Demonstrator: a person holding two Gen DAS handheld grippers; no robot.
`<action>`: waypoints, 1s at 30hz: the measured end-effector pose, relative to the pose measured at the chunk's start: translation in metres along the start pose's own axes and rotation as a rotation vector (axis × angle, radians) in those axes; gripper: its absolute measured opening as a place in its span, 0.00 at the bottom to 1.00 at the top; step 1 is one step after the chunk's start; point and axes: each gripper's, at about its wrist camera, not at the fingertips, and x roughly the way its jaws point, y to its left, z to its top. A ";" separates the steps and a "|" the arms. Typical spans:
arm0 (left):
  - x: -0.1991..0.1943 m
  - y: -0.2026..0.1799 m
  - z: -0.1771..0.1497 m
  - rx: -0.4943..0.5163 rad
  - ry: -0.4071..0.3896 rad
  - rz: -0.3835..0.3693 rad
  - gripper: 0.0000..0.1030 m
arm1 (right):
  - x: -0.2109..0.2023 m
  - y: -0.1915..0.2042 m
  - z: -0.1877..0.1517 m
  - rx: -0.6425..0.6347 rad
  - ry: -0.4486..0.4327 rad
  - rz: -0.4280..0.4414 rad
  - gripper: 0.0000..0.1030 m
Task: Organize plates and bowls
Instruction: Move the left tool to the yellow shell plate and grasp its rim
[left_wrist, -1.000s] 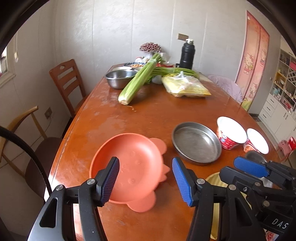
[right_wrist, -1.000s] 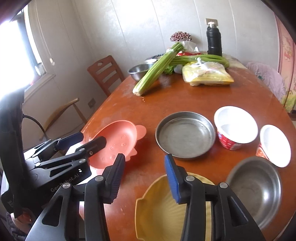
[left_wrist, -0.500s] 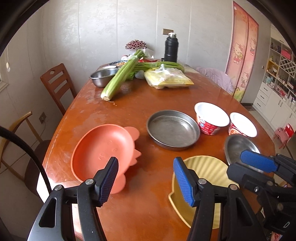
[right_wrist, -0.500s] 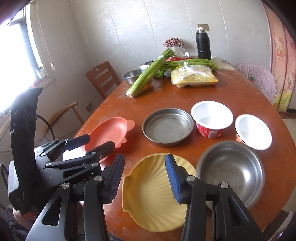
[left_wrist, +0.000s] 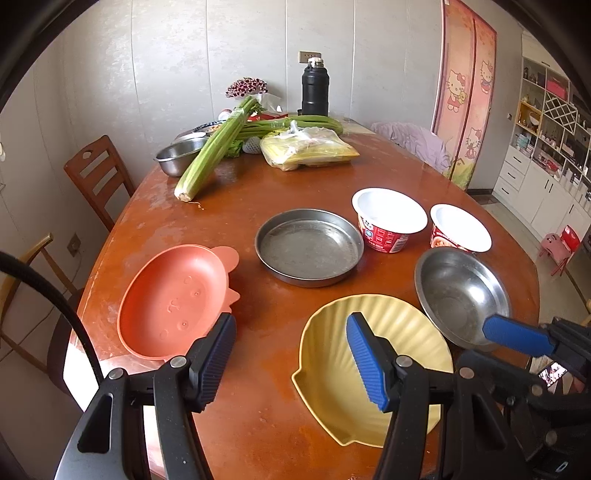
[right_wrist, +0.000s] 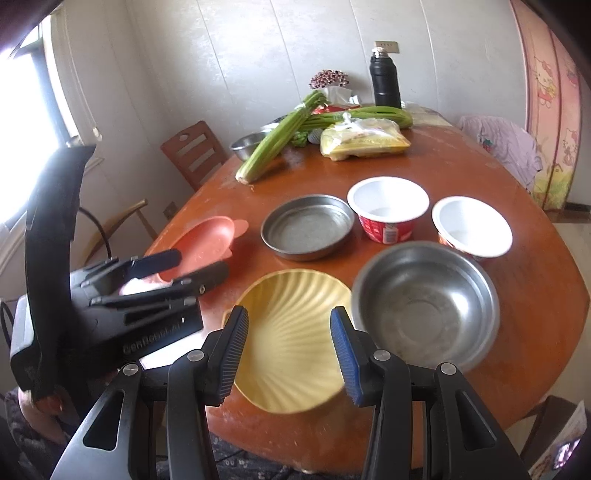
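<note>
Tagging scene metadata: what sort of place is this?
Most likely a home dining room: a wooden dining table with chairs, celery and bowls on it, and white storage cabinets along one wall.

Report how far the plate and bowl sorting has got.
Nothing looks stacked yet. Pink plate, yellow shell plate, flat steel pan, steel bowl and two paper bowls all sit separately. Both grippers, left and right, hold nothing. All grouping remains.

Daylight, window (right_wrist: 22, 147) blown out; fisheye-bent edges; near dishes perhaps motion-blurred.
</note>
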 end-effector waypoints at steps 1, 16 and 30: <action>0.001 0.000 0.000 0.001 0.003 -0.003 0.60 | 0.000 -0.001 -0.003 -0.002 0.007 -0.002 0.46; 0.041 -0.005 -0.007 0.020 0.092 -0.014 0.60 | 0.018 -0.010 -0.041 0.038 0.130 -0.026 0.46; 0.079 -0.011 -0.011 0.053 0.152 -0.043 0.60 | 0.045 -0.022 -0.040 0.063 0.168 -0.080 0.46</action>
